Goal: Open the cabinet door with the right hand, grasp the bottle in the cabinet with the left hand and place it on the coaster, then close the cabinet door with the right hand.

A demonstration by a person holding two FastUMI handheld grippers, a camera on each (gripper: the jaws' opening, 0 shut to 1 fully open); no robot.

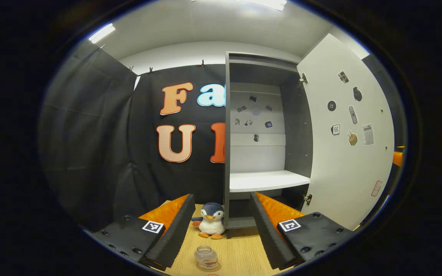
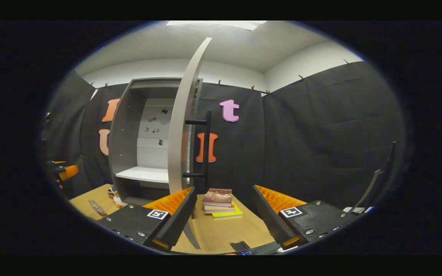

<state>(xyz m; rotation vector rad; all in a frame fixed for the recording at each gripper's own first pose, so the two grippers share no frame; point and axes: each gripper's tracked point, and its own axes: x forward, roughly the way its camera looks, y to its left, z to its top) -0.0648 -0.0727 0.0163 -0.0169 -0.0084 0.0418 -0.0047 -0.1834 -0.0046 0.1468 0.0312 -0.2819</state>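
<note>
Hovering with left gripper (image 1: 219, 230) wide open and empty above bottle (image 1: 206, 257) standing on table (image 1: 240, 249) outside cabinet (image 1: 263, 138) — glass probably, light, slick, breakable, best pinched at the body — right gripper (image 2: 221, 214) open, empty by door (image 2: 180, 122).

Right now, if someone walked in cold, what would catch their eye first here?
The tall cabinet at the back of the table, its door swung wide open and dotted with stickers, shelf bare. Next, the toy penguin on the table at the cabinet's foot, with the bottle standing just in front of it. In the right gripper view, a stack of books lies beside the door.
</note>
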